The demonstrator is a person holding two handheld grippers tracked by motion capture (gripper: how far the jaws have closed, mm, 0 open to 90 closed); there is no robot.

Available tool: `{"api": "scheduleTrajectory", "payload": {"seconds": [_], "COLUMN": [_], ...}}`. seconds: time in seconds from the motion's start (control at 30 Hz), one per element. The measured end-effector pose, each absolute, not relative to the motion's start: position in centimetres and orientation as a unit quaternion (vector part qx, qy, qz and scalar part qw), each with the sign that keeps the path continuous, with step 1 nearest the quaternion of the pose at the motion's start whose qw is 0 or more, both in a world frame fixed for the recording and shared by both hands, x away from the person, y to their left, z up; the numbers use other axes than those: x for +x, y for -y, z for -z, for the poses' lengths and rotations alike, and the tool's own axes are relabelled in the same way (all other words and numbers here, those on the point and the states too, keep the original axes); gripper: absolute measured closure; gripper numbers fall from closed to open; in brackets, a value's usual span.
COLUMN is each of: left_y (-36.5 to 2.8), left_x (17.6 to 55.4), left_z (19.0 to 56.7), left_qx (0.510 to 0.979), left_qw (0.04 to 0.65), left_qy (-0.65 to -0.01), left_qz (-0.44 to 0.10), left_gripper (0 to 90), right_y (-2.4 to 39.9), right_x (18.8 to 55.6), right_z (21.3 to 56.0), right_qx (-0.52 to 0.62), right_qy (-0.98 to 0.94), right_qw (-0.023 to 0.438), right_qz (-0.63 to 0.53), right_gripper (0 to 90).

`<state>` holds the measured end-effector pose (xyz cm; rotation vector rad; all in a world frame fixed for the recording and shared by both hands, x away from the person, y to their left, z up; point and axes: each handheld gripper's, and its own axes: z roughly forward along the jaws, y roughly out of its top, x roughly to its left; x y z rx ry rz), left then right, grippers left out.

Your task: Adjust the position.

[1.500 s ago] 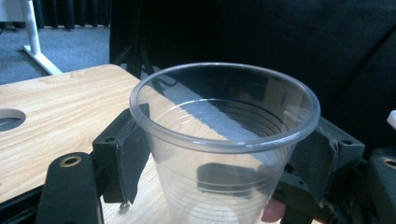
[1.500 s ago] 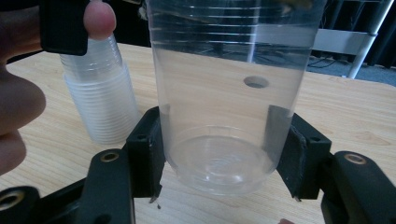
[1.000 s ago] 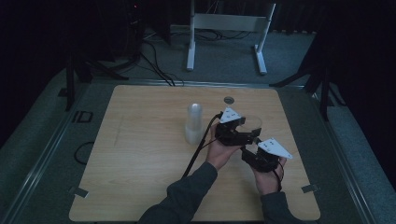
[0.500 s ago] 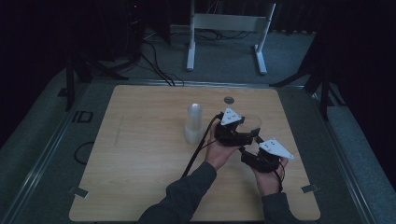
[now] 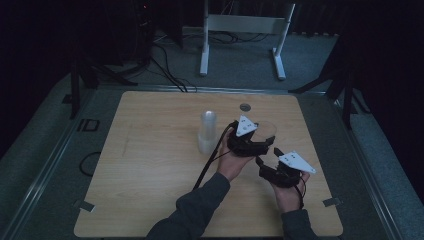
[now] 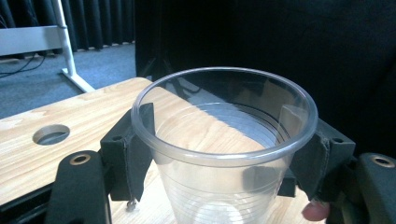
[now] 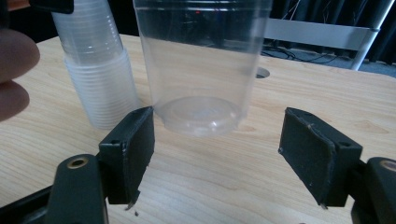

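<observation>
A clear plastic cup (image 6: 224, 116) stands upright between the jaws of my left gripper (image 6: 224, 154), which is shut on its sides just under the rim. In the high view this gripper (image 5: 262, 137) holds the cup (image 5: 267, 131) right of the table's middle. My right gripper (image 7: 217, 140) is open, its jaws wide apart just in front of the cup's base (image 7: 201, 114) and not touching it. From above, the right gripper (image 5: 267, 161) sits just behind and to the right of the left one. A stack of clear cups (image 5: 207, 132) stands to the left of both grippers.
The stack of cups (image 7: 95, 70) rises close beside the held cup. A round hole (image 5: 245, 107) lies in the wooden table (image 5: 150, 165) near its far edge. A white metal stand (image 5: 245, 30) is on the floor beyond the table.
</observation>
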<state>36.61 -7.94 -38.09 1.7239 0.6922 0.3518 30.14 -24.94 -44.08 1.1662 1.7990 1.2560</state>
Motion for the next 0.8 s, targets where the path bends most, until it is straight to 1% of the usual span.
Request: {"api": "scheduleTrajectory", "payload": {"seconds": [0.27,0.8], "left_y": [7.2,6.4], "left_x": [36.9,36.5], "left_z": [38.6,38.9], "left_qx": [0.739,0.737], "left_qw": [0.578,0.574], "left_qy": [-0.307,-0.307], "left_qz": [-0.161,-0.183], "left_gripper": [29.1,29.0], "right_y": [25.4,26.2], "right_x": [29.9,29.9], "right_z": [44.7,45.0], "right_qx": [0.451,0.466], "right_qy": [-0.682,-0.673], "right_qw": [0.321,0.324], "right_qz": [-0.477,-0.474], "right_gripper": [26.4,26.5]}}
